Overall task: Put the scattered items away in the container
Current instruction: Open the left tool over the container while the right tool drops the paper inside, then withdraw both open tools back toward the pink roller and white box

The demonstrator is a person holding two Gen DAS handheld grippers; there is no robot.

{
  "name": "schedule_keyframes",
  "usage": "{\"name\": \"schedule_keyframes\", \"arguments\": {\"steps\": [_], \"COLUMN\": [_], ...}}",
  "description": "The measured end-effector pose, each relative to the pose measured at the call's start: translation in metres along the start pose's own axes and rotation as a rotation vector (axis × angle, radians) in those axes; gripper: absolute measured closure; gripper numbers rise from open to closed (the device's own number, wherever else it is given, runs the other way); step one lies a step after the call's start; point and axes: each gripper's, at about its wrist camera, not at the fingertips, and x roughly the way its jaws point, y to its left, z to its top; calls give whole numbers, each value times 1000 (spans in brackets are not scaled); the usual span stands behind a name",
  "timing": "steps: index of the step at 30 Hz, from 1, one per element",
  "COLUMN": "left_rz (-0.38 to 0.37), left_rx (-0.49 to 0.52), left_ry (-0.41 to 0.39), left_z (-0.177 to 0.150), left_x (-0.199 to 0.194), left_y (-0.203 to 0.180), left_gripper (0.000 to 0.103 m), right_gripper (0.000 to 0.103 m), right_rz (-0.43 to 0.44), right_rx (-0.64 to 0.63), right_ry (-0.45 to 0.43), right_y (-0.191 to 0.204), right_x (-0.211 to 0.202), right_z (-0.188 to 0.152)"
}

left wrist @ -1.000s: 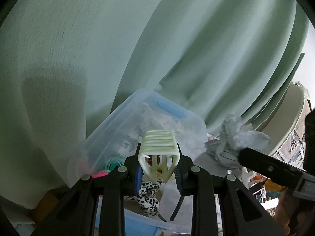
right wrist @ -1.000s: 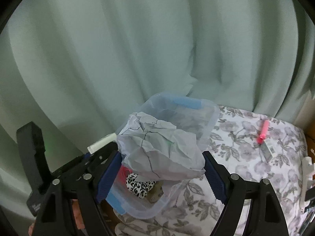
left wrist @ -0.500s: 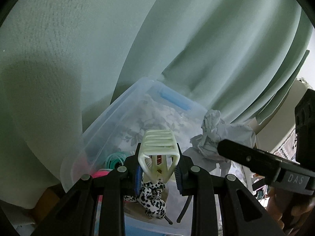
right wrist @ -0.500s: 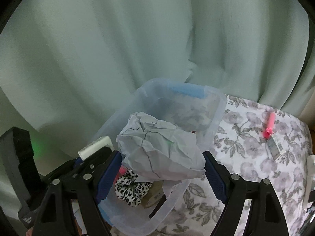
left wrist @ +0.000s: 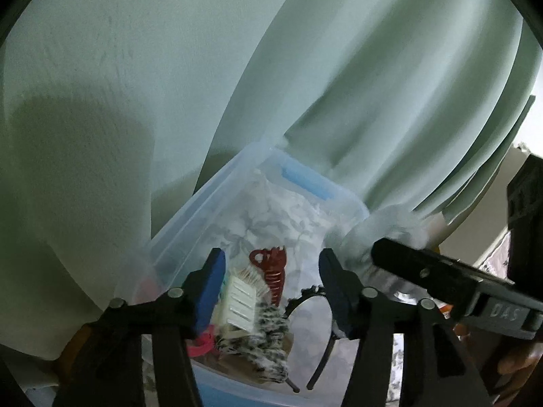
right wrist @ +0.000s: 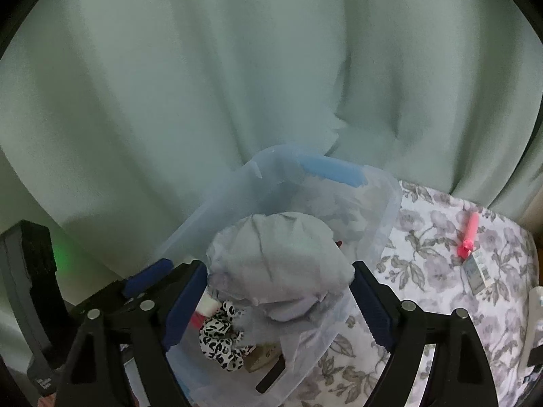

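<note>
A clear plastic container point(left wrist: 217, 203) with a blue handle stands against the curtain; it also shows in the right wrist view point(right wrist: 383, 224). My left gripper point(left wrist: 271, 291) is open above it. The cream hair claw clip point(left wrist: 239, 300) lies inside on a leopard-print scrunchie point(left wrist: 268, 332), beside a red claw clip point(left wrist: 271, 268) and a black headband point(left wrist: 319, 305). My right gripper point(right wrist: 278, 291) is shut on a crumpled grey paper ball point(right wrist: 281, 264) over the container. That paper ball point(left wrist: 376, 227) shows blurred in the left wrist view.
A green curtain point(right wrist: 237, 84) hangs right behind the container. The floral tablecloth point(right wrist: 441, 271) carries a pink marker point(right wrist: 470, 234) and a small tag point(right wrist: 478, 273) to the right. A white object point(right wrist: 532, 322) sits at the far right edge.
My left gripper opened and the cream claw clip dropped into the container. My right gripper carried the paper ball further over the container.
</note>
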Motion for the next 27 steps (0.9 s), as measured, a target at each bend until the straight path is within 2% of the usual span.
{"name": "schedule_keyframes", "arguments": {"steps": [16,22,27], "left_rz": [18,28,44], "left_rx": [25,66,85], "left_ry": [-14,-19,-5], "left_z": [-2,-4,-10], "left_x": [-21,-27,-25], "left_y": [-17,-43,-69], "left_gripper": [40,40,39], "right_gripper": [15,15,15], "right_rz": [11,9,-22], "right_rx": [26,72,135], "right_ry": [-31,-60,-113], "right_y": [-8,-27,-58], "right_x": [-26,-46,-75], "right_z": [-8,-22,-39]}}
